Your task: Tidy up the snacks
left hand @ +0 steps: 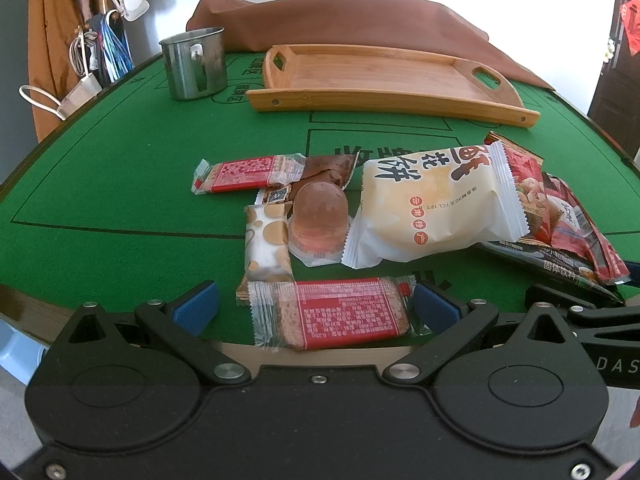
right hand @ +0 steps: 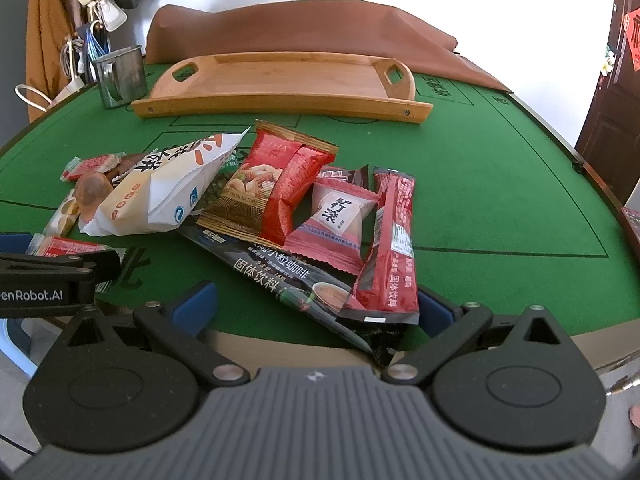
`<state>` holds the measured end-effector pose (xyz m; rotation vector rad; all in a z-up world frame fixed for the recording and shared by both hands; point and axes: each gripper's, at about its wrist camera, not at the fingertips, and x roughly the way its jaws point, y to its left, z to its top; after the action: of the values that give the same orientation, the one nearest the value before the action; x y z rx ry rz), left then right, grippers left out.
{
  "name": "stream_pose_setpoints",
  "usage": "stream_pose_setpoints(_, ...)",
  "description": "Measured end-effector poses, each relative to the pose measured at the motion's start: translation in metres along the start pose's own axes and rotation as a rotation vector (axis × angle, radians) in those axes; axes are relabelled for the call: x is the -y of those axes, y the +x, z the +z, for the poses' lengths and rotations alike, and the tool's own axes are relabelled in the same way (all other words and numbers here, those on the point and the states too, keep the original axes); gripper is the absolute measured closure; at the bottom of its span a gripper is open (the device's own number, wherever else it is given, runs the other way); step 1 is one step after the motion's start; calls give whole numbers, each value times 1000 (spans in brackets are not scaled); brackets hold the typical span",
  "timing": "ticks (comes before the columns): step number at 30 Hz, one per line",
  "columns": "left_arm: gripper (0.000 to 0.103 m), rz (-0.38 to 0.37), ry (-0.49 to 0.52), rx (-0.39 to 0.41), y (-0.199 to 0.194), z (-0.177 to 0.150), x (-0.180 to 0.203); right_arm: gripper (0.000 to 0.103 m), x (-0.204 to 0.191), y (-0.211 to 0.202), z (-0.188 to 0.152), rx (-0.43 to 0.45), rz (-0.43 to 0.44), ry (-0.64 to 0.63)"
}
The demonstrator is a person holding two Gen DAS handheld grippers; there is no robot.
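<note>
Bamboo tray (right hand: pixel 280 80): far, bare.
Left gripper (left hand: pixel 316 308): spread around red biscuit pack (left hand: pixel 340 312).
Right gripper (right hand: pixel 316 304): spread over dark sachet (right hand: pixel 304 280).

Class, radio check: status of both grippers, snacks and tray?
Left gripper open, straddling red biscuit pack. Right gripper open over sachets. Wooden tray bare, beyond pile. Nothing blocking.

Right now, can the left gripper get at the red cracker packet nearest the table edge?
Probably yes. The left gripper is open and the red cracker packet already lies between its fingers, with nothing on top of it.
</note>
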<state>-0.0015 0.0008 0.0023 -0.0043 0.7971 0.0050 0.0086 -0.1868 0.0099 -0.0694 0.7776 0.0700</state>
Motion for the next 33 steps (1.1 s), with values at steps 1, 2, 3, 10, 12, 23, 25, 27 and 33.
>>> stream_pose_setpoints(1, 0, -2, 2, 0, 0, 0, 0, 0, 1, 0, -1, 7, 3, -3)
stream_pose_setpoints(2, 0, -5, 5, 0, 1, 0, -1, 0, 1, 0, -2, 14, 5, -6)
stream_pose_setpoints(3, 0, -8, 8, 0, 1, 0, -1, 0, 2, -1, -3, 19, 9, -10)
stream_pose_setpoints(10, 0, -28, 29, 28, 4, -3, -5, 0, 10, -2, -6, 49, 36, -36)
stream_pose_setpoints(12, 0, -33, 34, 37, 3, -4, -5, 0, 10, -1, -5, 52, 38, -39)
stream_pose_setpoints(23, 0, -25, 24, 48, 0, -6, -4, 0, 13, -2, -7, 59, 74, -63)
stream_pose_setpoints(25, 0, -31, 23, 43, -1, -5, -4, 0, 16, -3, -3, 25, 67, -54)
stream_pose_setpoints(27, 0, -50, 13, 44, -4, -2, -5, 0, 20, -5, 4, -14, 61, -34)
stream_pose_setpoints(33, 0, -84, 6, 129, -19, 12, -7, 0, 35, -20, 20, 14, 85, -15)
